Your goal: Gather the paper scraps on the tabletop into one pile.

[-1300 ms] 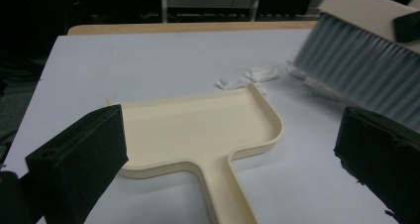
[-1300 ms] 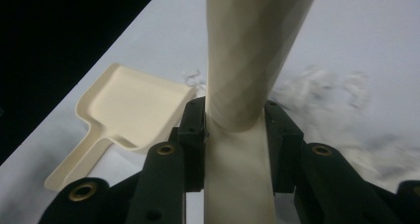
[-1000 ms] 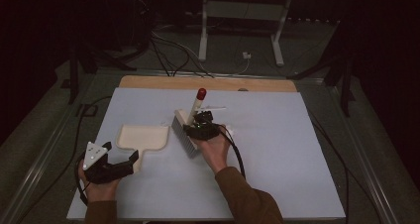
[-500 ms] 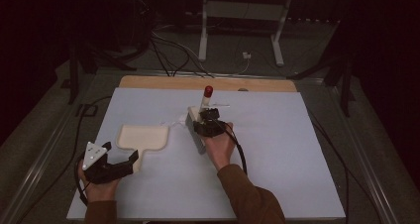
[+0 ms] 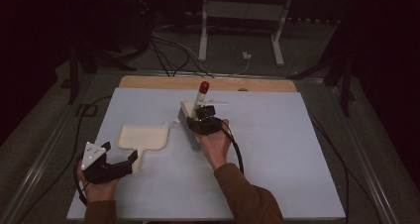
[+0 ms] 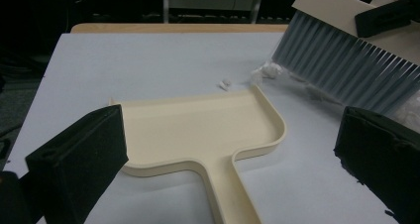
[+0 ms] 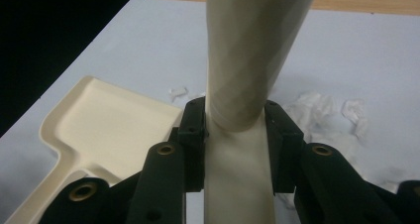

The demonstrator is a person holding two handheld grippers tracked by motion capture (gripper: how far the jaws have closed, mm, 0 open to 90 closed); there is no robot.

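Looking down, the right tongs (image 5: 202,116) pinch a hand brush (image 5: 190,127) by its handle, bristles on the bench (image 5: 277,159) beside the dustpan (image 5: 141,137). Left tongs' view: left tongs (image 6: 233,169) spread, framing the dustpan's handle to steady it; paper scraps (image 6: 262,73) lie at its lip. Right tongs' view: pads clamp the handle.

Brush (image 5: 190,125) right of dustpan (image 5: 141,137)

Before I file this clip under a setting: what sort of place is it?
Probably a lab or recording studio, not a home: a white-topped table in a dark room, loose cables across the floor and a metal stand behind. A brush and dustpan are the props.
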